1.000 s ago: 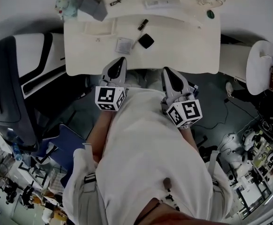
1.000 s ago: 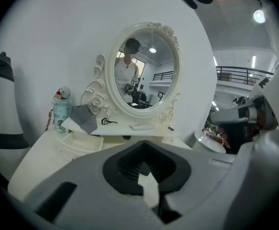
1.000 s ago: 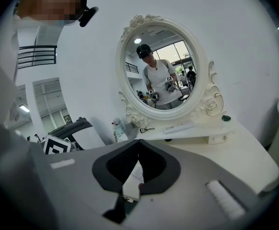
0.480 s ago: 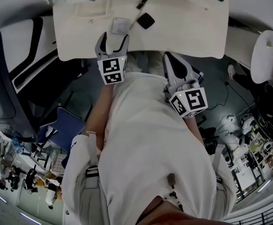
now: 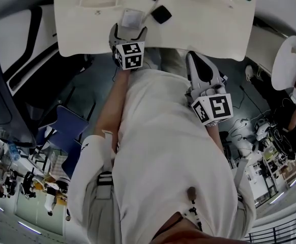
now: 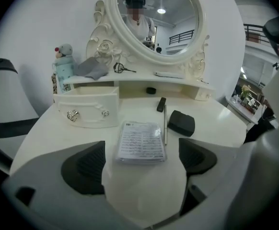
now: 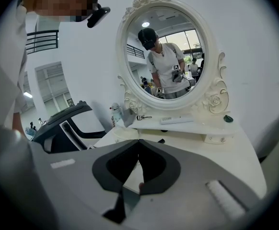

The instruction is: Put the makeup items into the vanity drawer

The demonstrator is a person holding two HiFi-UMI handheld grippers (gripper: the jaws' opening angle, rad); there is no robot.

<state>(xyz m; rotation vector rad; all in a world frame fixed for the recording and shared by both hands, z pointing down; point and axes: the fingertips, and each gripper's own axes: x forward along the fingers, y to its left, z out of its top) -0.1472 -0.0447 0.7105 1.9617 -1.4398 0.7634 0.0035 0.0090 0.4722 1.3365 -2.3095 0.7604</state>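
Left gripper view: the printed packet (image 6: 140,142) is being framed at twelve o'clock, lengthwise, just beyond the empty fingers (image 6: 84,169) of the left gripper (image 6: 140,166), which have just been opening.

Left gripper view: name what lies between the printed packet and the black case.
A thin stick lies there, beside the printed packet and short of the black case, in the left gripper view.

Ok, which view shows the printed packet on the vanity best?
Left gripper view: the printed packet lies close, centred, unblocked, its print visible. Head view shows it small near the vanity's front edge. Right gripper view doesn't show it.
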